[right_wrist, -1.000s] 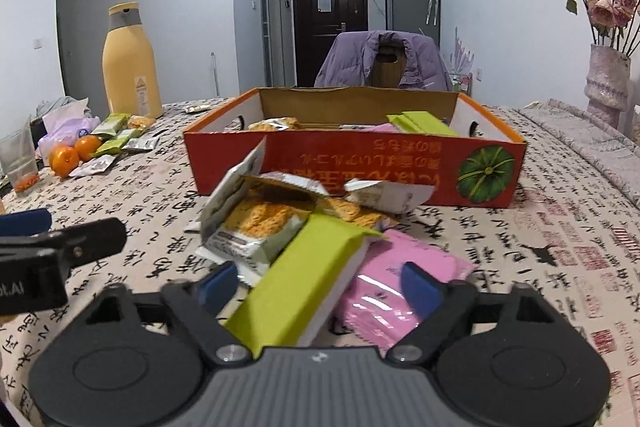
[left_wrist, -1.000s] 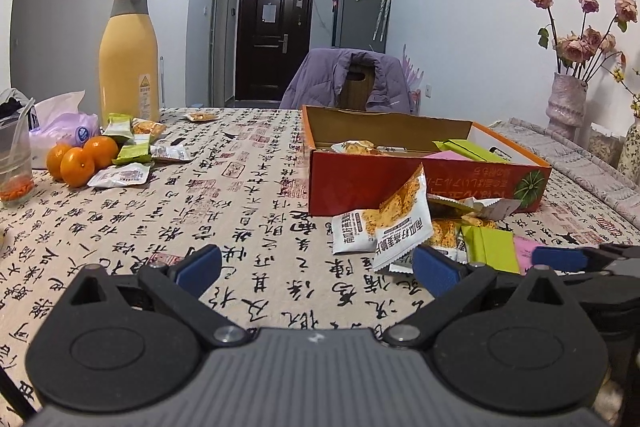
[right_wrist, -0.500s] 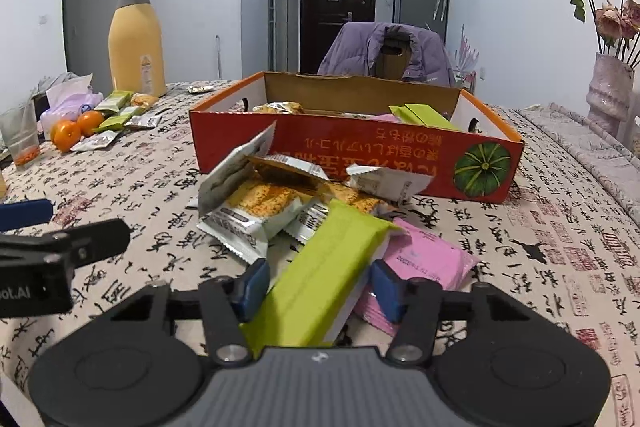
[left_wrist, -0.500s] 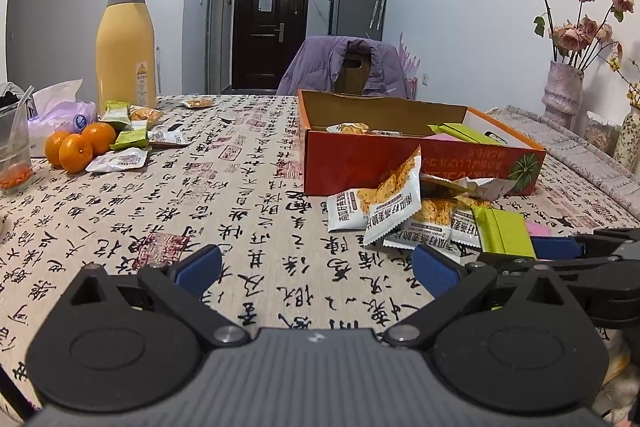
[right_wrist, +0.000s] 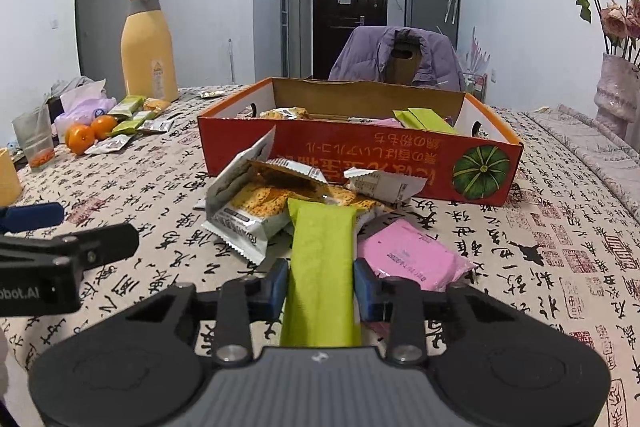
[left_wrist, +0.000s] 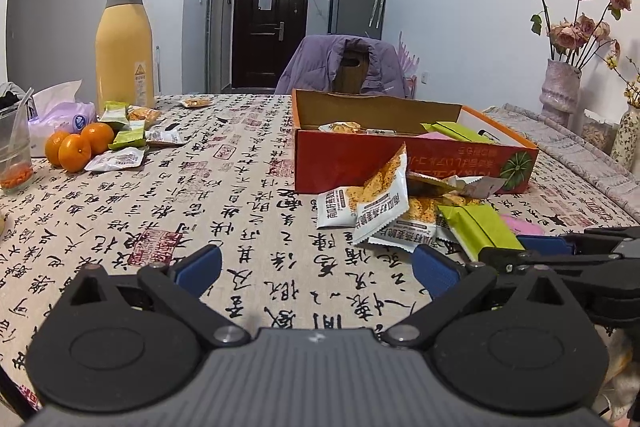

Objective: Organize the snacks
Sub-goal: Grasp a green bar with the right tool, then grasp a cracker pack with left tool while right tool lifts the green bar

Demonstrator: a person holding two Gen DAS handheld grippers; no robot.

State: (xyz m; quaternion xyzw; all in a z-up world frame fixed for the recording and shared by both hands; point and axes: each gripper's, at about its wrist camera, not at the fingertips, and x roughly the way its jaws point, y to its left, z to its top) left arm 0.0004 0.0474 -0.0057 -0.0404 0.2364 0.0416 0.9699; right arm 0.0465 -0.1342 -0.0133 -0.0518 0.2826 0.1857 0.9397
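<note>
My right gripper (right_wrist: pixel 320 287) is closing its jaws, and the blue pads press both sides of a long green snack packet (right_wrist: pixel 322 255) that lies on the tablecloth. Beside it are a pink packet (right_wrist: pixel 412 255) and a pile of white-and-orange cracker packets (right_wrist: pixel 248 211). Behind them stands the red cardboard box (right_wrist: pixel 360 155) with several snacks inside. My left gripper (left_wrist: pixel 316 267) hovers open over bare cloth, left of the pile (left_wrist: pixel 380 211), with nothing between its fingers. The left wrist view shows the green packet (left_wrist: pixel 478 229) held at its near end.
A tall yellow bottle (left_wrist: pixel 125 47), oranges (left_wrist: pixel 76 149), more snack packets (left_wrist: pixel 120 157), a tissue pack (left_wrist: pixel 60 115) and a glass (left_wrist: pixel 14 147) stand at the far left. A vase of flowers (left_wrist: pixel 560 91) is at the right, and a chair with a purple jacket (left_wrist: pixel 348 67) behind the table.
The right gripper's jaws have come together from wide apart onto the green packet, which now points straight ahead between them. The left gripper stays open and nearly still.
</note>
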